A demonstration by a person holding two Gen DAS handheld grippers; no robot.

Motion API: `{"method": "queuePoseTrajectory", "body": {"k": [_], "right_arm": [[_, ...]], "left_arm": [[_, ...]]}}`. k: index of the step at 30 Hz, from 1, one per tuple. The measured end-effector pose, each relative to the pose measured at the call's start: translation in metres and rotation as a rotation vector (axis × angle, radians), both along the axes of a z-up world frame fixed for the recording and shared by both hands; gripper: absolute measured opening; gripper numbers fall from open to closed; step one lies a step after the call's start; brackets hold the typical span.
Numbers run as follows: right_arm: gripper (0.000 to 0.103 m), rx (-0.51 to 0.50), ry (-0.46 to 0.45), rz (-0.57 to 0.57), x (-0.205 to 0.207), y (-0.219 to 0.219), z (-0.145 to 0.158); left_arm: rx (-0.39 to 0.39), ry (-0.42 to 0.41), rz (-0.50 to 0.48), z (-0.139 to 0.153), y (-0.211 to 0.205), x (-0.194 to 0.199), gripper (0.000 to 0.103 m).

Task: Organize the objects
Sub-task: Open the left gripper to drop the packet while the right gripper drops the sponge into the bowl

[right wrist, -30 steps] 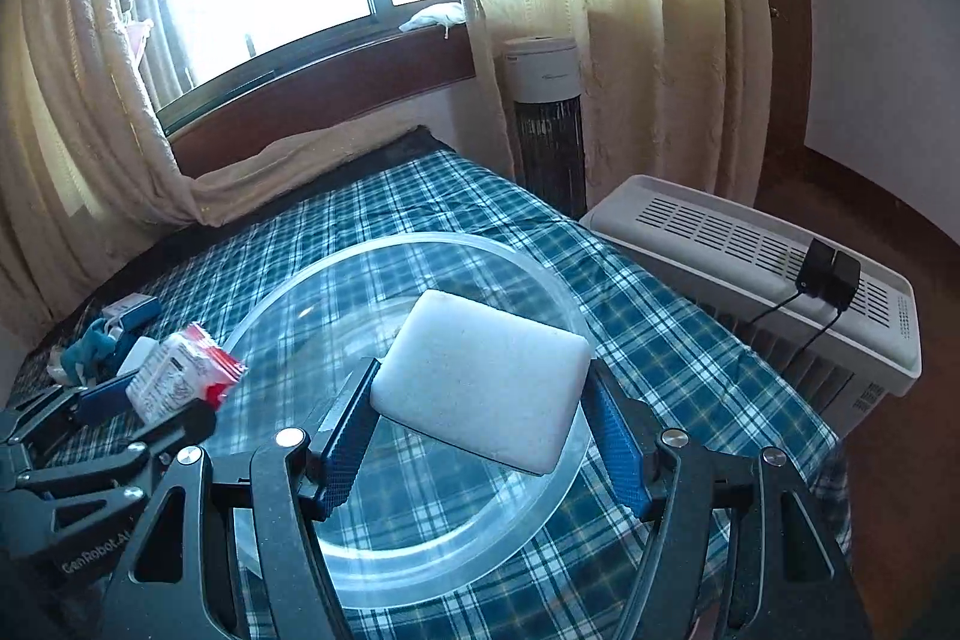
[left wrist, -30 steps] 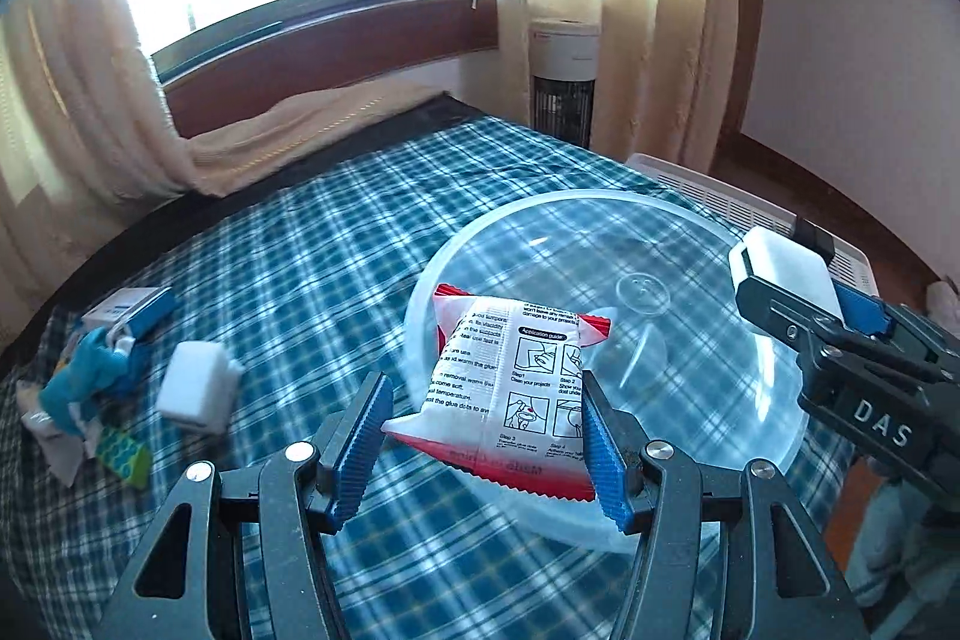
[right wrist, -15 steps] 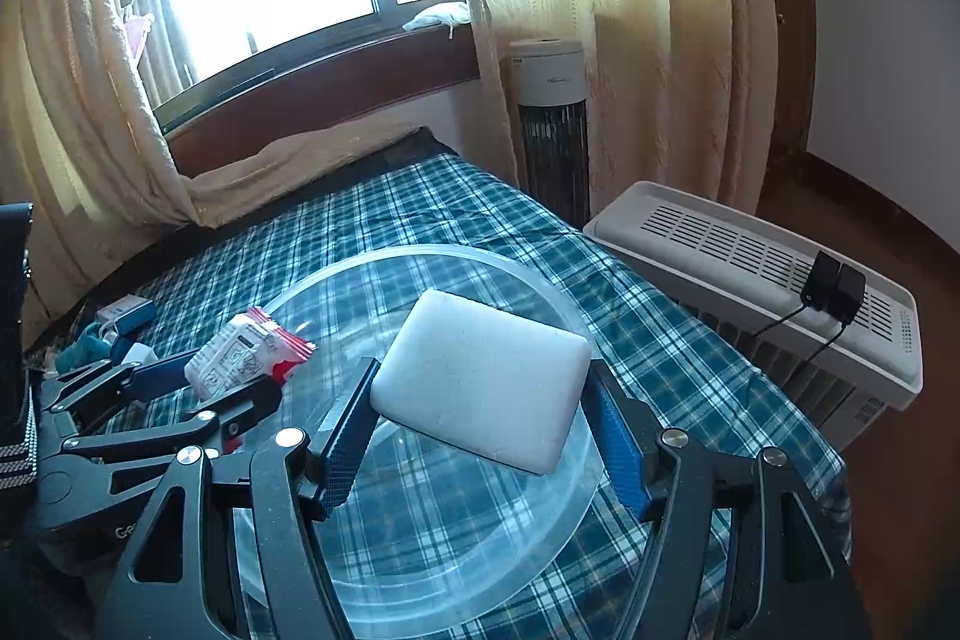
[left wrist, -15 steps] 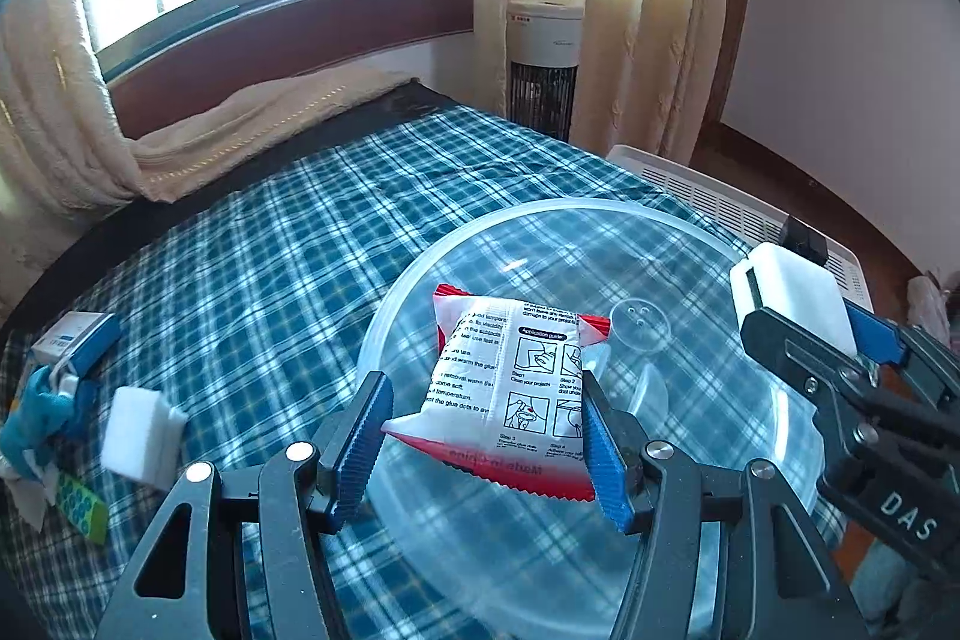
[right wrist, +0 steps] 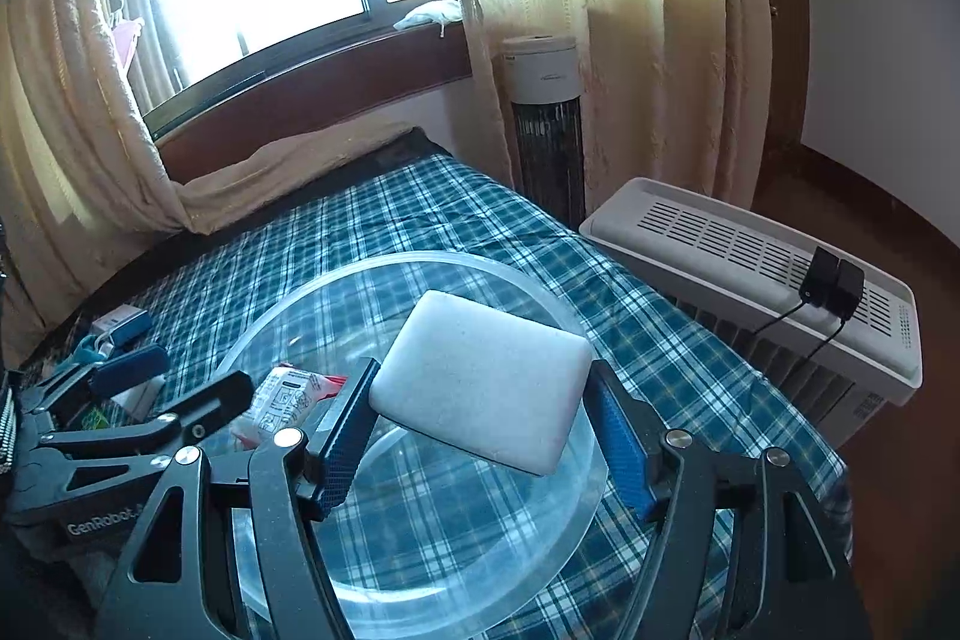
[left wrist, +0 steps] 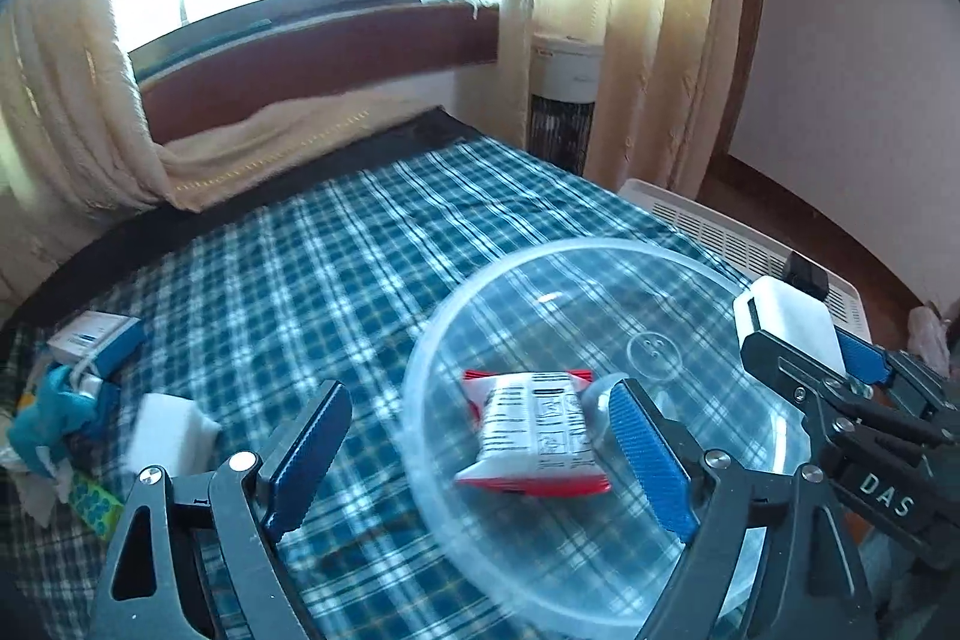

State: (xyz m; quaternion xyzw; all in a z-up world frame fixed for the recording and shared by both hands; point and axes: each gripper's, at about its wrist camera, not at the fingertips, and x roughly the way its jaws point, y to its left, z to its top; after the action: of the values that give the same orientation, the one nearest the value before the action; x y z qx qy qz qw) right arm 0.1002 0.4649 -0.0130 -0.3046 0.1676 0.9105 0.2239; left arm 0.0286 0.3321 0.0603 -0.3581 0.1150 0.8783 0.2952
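A: Where does the red-and-white printed sachet [left wrist: 534, 433] sit?

B: Inside the round clear plastic basin [left wrist: 684, 274] on the blue plaid cloth [left wrist: 336, 256], loose, between the spread fingers of the left gripper [left wrist: 480, 451] and a little beyond their tips. Those fingers are wide apart and touch nothing.

A: And the right gripper [right wrist: 483, 439]?

B: Clamped on the white rounded rectangular foam block [right wrist: 480, 379], one blue pad against each side, with the block projecting forward of the fingertips and hanging above the basin's near half.

A: What could go wrong from here?

B: My guess is the block. It is gripped only at its rear portion, so most of it overhangs; if the pads loosen while the gripper is tilted, it could tumble onto the near rim instead of the floor of the basin and bounce out onto the cloth.

A: Anything else?

B: The two tools are close. From the right wrist view the left gripper's arm lies just beside the right one's left finger, so a careless sweep could knock them together. The basin looks light too; a finger catching its wall could slide it toward the table edge near the white slatted heater [right wrist: 756, 256].

A: What remains outside?

B: Left of the left fingers: a small white cube [left wrist: 171, 433] and a blue-and-white clutter heap [left wrist: 72, 388], both blurred.
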Motion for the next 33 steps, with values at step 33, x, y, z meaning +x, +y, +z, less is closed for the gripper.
{"method": "queuePoseTrajectory", "body": {"k": [33], "right_arm": [[0.078,-0.038,0.016,0.041,-0.018,-0.056,0.011]], "left_arm": [[-0.01,0.047,0.15,0.005,-0.103,-0.001,0.099]]}}
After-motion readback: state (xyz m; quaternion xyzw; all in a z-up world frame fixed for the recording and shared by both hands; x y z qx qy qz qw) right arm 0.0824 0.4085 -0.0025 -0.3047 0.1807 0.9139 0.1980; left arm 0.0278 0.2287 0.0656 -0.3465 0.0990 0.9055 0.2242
